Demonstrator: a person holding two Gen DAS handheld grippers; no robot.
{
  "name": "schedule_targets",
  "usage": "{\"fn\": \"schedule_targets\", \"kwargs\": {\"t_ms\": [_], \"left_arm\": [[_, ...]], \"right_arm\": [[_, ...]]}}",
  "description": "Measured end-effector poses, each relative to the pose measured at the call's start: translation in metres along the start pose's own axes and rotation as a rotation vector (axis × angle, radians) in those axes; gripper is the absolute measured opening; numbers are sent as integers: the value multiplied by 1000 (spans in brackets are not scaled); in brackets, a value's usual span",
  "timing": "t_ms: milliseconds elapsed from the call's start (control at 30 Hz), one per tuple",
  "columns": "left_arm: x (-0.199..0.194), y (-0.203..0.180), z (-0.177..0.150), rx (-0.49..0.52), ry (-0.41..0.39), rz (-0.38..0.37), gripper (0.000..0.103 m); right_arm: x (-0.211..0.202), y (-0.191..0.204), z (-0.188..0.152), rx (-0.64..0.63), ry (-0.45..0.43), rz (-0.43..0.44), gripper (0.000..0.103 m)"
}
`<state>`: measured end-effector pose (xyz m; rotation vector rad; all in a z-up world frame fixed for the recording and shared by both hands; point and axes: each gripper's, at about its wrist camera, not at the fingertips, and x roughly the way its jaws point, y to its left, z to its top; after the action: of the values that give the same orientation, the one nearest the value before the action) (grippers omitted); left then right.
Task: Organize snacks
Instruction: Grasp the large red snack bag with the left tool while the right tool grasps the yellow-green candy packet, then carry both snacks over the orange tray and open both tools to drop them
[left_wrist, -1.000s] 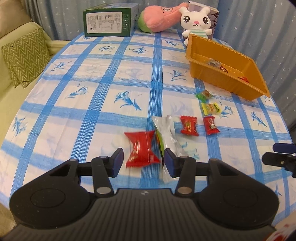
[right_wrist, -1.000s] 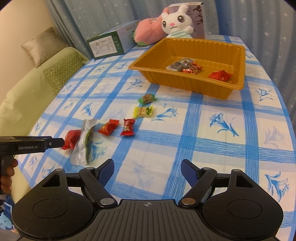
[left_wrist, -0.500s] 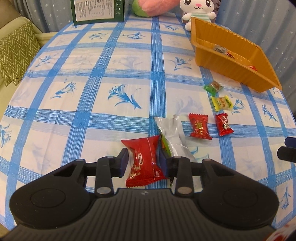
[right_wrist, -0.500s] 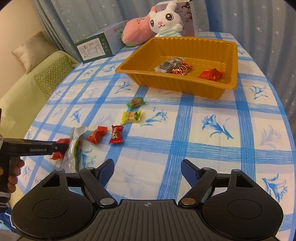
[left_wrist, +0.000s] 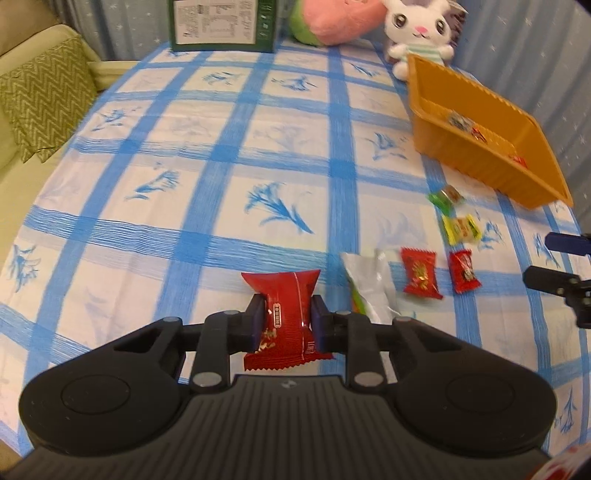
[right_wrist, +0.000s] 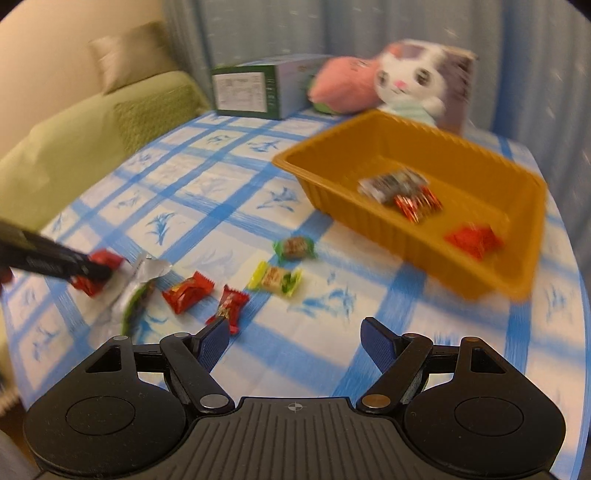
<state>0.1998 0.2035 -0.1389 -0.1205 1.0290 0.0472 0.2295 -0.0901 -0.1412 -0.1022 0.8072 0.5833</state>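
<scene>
My left gripper (left_wrist: 284, 319) is pinching the red snack packet (left_wrist: 282, 314); right gripper (right_wrist: 291, 341) is hanging spread. Three snacks are lying in the orange tray (right_wrist: 491, 273), five waiting outside.

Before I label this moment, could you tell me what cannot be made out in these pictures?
- Silver packet: near end hidden behind the left gripper, left wrist view.
- Snacks in the orange tray: labels motion-blurred, right wrist view; mostly hidden by its wall, left wrist view.
- Right gripper: mostly cut off by the frame edge, left wrist view.
</scene>
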Motion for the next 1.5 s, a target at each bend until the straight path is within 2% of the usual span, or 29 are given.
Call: {"fn": "schedule_targets", "kwargs": {"t_ms": [133,233,667,833,933,1200,1500], "left_arm": [[-5,11,3,-32,-13,19,23],[-8,19,4,-52,-19,30,23],[-10,40,4,-107,-17,65,23],[-9,44,6,-115,-17,72,23],[-9,45,7,-119,-18,73,23],[-14,40,13,-100,-33,59,23],[-28,18,32,-21,-75,10,23]], "right_arm": [[25,-2,8,-109,14,34,63],[43,-2,13,-177,38,18,60],[86,2,32,-328,74,107,46],[93,9,38,-318,86,146,28],[94,14,41,-316,97,146,22],[89,19,42,-274,97,118,21],[51,13,52,-159,56,94,21]]}}
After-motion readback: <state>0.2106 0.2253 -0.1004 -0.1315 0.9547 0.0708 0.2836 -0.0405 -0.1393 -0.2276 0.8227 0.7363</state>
